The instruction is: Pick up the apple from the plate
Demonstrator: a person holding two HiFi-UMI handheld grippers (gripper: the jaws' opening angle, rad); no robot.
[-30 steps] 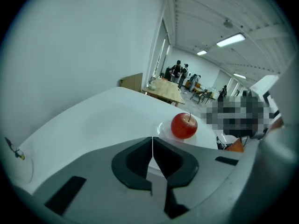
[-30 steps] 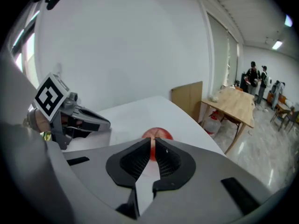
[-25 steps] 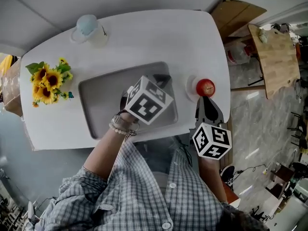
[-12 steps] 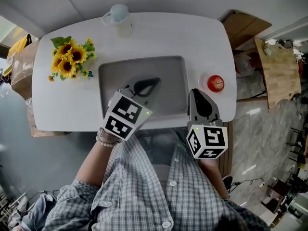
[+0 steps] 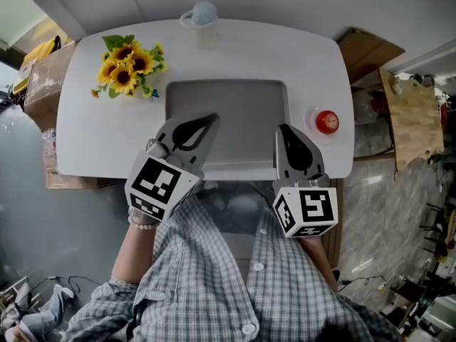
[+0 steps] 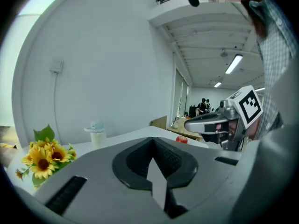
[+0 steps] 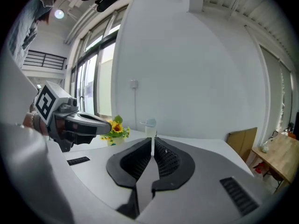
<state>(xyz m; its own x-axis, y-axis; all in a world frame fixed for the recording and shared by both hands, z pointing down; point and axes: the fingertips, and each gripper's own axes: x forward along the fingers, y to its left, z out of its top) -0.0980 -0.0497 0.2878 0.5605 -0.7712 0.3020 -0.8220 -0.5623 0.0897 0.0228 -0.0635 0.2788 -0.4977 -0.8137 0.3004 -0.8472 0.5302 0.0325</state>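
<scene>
Our left gripper (image 5: 212,117) and right gripper (image 5: 283,128) keep fingers clenched on nothing. The apple (image 5: 327,121) sits on its plate (image 5: 309,115) at the counter's (image 5: 242,52) three o'clock edge, so our right gripper is closer.

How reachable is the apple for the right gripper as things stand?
Probably yes. The apple sits on its plate, ahead and to the right of the right gripper, with nothing standing between them. The gripper's jaws are together and empty, so they would need to open first.
</scene>
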